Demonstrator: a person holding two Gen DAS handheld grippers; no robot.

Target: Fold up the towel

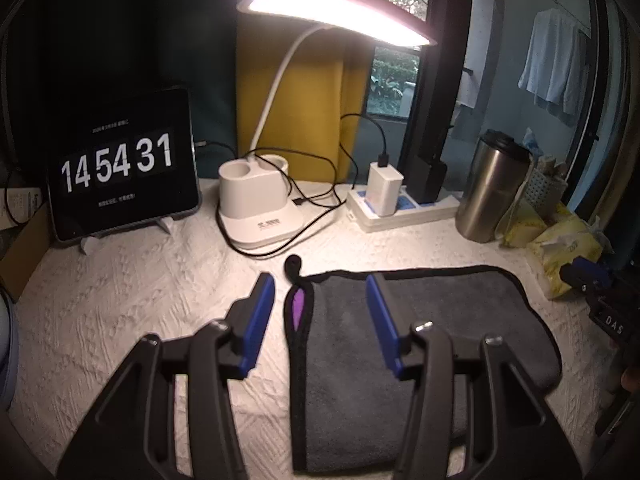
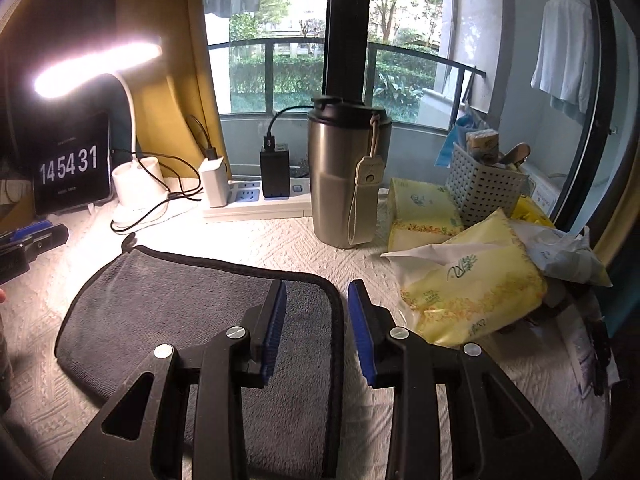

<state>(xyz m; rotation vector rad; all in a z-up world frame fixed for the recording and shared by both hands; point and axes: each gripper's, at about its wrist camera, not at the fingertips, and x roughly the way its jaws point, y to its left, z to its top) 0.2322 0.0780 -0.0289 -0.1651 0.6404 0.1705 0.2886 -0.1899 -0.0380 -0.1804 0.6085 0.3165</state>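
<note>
A dark grey towel (image 1: 432, 320) with black edging lies folded flat on the white textured cloth; a purple tag (image 1: 298, 305) and a black loop show at its left corner. My left gripper (image 1: 320, 288) is open and empty, its blue pads astride the towel's left edge, just above it. In the right wrist view the towel (image 2: 168, 312) lies in the lower left. My right gripper (image 2: 317, 292) is open and empty, astride the towel's right edge. The right gripper also shows at the right edge of the left wrist view (image 1: 588, 276).
Behind the towel stand a tablet clock (image 1: 120, 168), a white desk lamp base (image 1: 260, 204), a power strip with chargers (image 1: 400, 204) and a steel tumbler (image 2: 346, 172). Yellow tissue packs (image 2: 472, 284) and a grey basket (image 2: 484, 188) crowd the right side.
</note>
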